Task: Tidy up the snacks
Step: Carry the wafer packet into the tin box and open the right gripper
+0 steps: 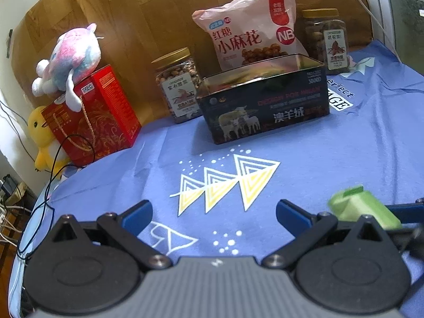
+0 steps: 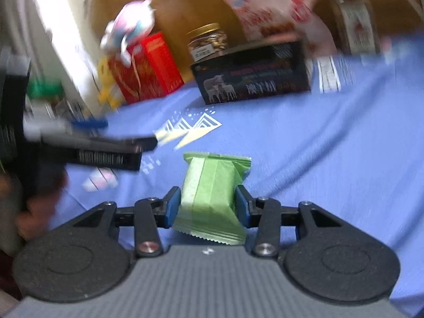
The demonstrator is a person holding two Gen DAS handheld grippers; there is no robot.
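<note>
Green, crimp-edged snack packet (image 2: 212, 193) sits clamped between the blue pads of the right tongs (image 2: 208, 202), its sides pressed by both pads, its sealed ends sticking out ahead of and behind them, above the blue printed cloth (image 2: 318, 159) that covers the bench. Seen from the left wrist, the same packet (image 1: 363, 209) appears at the right edge, just beside the left tongs (image 1: 214, 214), which stand wide with nothing between their blue pads over a yellow-and-white triangle print (image 1: 228, 182). Beyond lies a broad bare stretch of cloth, open right up to the dark rectangular tin with sheep pictured on its side (image 1: 265, 106), lid off. Behind the tin a pink snack bag (image 1: 249, 26) stands upright, with a gold-lidded clear jar of nuts (image 1: 177, 84) to its left and a second such jar (image 1: 326, 39) to its right, all close to a wooden board (image 1: 132, 13). At the cloth's left edge stands a red gift box with a cord handle (image 1: 98, 116), a pastel plush toy (image 1: 69, 58) on top and a yellow plush duck (image 1: 42, 137) beside it.
</note>
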